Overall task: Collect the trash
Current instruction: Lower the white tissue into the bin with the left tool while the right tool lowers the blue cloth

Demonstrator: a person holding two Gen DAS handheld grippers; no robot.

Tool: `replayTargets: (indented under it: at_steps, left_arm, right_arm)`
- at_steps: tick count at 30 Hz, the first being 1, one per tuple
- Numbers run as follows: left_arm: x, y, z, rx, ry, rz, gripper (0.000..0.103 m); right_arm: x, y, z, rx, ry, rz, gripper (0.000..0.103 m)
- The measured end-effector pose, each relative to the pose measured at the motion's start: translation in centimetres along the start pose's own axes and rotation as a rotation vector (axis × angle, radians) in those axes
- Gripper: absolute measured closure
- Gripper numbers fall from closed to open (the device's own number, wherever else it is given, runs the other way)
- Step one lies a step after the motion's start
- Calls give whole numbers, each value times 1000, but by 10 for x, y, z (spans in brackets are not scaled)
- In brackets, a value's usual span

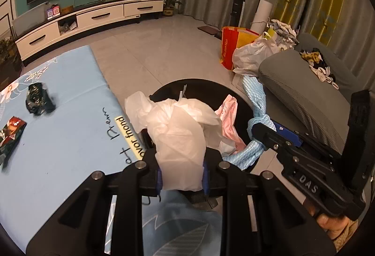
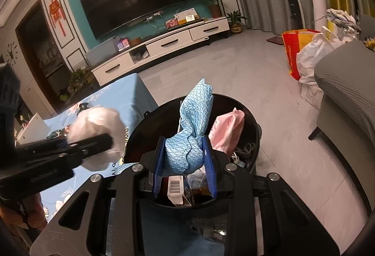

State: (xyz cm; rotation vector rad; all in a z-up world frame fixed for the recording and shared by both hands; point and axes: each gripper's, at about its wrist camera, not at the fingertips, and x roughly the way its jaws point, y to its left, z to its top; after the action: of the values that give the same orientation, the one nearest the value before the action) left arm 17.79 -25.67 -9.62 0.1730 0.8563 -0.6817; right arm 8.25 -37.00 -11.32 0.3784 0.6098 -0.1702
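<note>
My left gripper (image 1: 182, 176) is shut on a crumpled white plastic wad (image 1: 180, 134), held at the table's edge beside the round black trash bin (image 1: 243, 103). In the right wrist view, my right gripper (image 2: 184, 160) is shut on a light blue patterned cloth (image 2: 195, 115) and hangs over the open bin (image 2: 254, 124). A pink bag (image 2: 228, 129), a barcoded box (image 2: 175, 188) and other scraps lie in the bin. On the blue table cover (image 1: 70, 139) a black wrapper (image 1: 38, 98) and a red-green packet (image 1: 11, 131) lie to the left.
A grey sofa (image 1: 304, 96) stands to the right of the bin. An orange-yellow bag (image 1: 230, 45) and a white plastic bag (image 1: 250, 54) sit on the floor beyond it. The TV cabinet (image 1: 93, 17) runs along the far wall across the tiled floor (image 1: 164, 50).
</note>
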Motion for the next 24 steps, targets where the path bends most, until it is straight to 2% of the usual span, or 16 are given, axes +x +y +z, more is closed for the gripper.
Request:
replayTargets:
  at_steps: [13,24]
  left_arm:
    - [59,-3,8,28,93,11,75]
    - [80,1,8,27,120,24,71]
  right_arm:
    - [41,-2,7,-50,44,-11,71]
    - [58,-8,11,-53,69,-16,71]
